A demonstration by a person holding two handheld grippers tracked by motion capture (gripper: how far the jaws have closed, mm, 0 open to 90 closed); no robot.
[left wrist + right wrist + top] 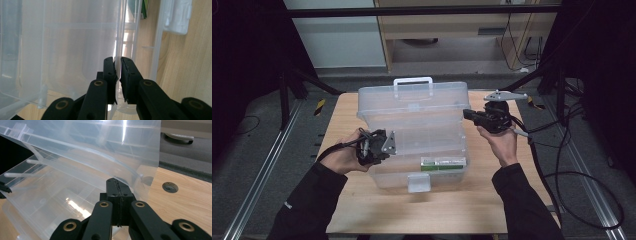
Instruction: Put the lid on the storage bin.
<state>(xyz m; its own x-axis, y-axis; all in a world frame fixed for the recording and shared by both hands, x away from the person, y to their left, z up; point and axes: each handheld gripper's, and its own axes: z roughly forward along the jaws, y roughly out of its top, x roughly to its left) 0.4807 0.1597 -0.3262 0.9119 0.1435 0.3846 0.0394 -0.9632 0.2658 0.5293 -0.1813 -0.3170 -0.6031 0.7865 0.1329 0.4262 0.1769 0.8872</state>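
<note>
Nearest us, our left hand-held gripper is clamped on the left wall of the clear storage box mid-table. Farther back, our right hand-held gripper is pressed together at the raised lid, whose long axis runs left-right.

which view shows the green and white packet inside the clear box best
The high view: the flat green and white packet lies whole inside the clear plastic box, near its front wall. The left gripper view catches just a dark green sliver past the box wall. The right gripper view gives nothing useful on it.
</note>
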